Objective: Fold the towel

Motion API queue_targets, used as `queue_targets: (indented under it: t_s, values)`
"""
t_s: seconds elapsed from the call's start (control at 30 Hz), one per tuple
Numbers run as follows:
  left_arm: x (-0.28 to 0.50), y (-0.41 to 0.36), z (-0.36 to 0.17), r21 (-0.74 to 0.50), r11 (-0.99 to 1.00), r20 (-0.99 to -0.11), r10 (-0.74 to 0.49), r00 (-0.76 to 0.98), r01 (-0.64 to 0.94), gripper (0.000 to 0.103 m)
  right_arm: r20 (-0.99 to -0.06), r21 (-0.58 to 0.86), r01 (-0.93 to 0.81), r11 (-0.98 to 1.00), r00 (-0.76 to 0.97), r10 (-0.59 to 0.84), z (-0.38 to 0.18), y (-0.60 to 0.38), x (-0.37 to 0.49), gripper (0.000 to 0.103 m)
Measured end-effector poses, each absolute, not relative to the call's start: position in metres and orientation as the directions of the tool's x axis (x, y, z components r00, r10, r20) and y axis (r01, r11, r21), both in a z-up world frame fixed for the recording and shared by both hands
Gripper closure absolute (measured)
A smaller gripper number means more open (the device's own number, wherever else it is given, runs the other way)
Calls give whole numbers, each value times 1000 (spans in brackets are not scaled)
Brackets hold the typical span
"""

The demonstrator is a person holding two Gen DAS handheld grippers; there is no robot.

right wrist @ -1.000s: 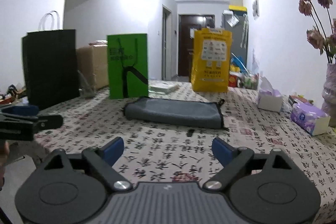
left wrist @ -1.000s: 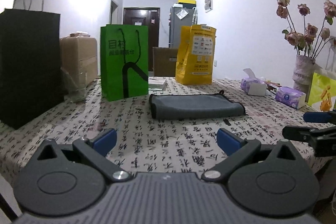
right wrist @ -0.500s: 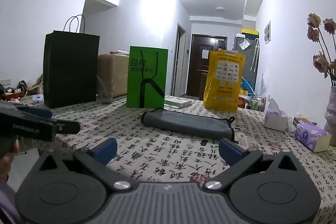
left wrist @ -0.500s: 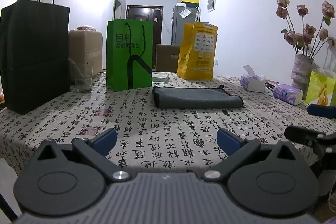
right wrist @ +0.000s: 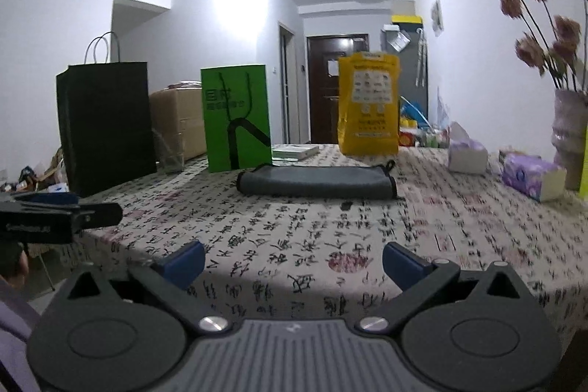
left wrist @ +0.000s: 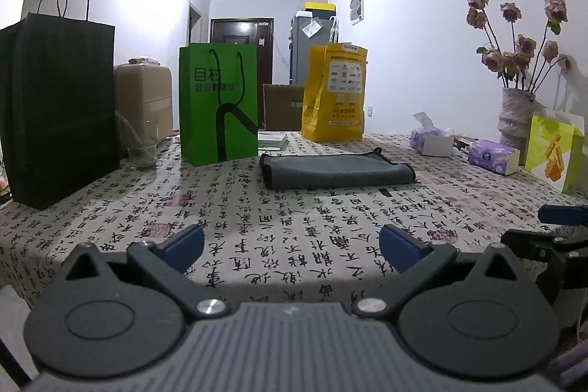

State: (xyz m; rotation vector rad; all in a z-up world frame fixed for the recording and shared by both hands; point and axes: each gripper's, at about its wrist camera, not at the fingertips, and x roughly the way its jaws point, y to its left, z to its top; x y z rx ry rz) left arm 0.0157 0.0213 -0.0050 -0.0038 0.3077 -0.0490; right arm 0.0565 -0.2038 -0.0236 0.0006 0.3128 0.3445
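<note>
A grey towel (left wrist: 336, 169) lies folded into a long flat strip on the patterned tablecloth (left wrist: 294, 230), well beyond both grippers; it also shows in the right wrist view (right wrist: 316, 180). My left gripper (left wrist: 292, 241) is open and empty near the table's front edge. My right gripper (right wrist: 294, 258) is open and empty, also at the front edge. Each gripper shows at the side of the other's view, the right one (left wrist: 551, 226) and the left one (right wrist: 62, 212).
A black bag (left wrist: 55, 109), a glass (left wrist: 141, 146), a green bag (left wrist: 218, 101) and a yellow bag (left wrist: 334, 94) stand behind and left of the towel. Tissue packs (left wrist: 492, 155), a vase of flowers (left wrist: 518, 112) and a yellow-green bag (left wrist: 555, 149) stand at the right.
Both grippers have drawn back from the towel and tilted up, so the towel looks farther away. Both stay open and empty. The towel has not moved.
</note>
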Motion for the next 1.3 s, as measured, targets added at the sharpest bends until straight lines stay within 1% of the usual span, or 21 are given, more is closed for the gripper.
queue_targets:
  t_s: [0.73,1.07,1.3]
  values:
    - [4,16,-11,8,998,-311,-57,949,62,0,-317,74,-317,946,891,324,-23,-217,40,0]
    - [-7,25,-17,-1,997,-345,-69,936,73,0,-322,78,-342,936,880,348,-20,-227,27,0]
    - [-13,35,-20,-32,995,-384,-96,918,90,0,-352,107,-346,932,864,361,-23,-238,17,0]
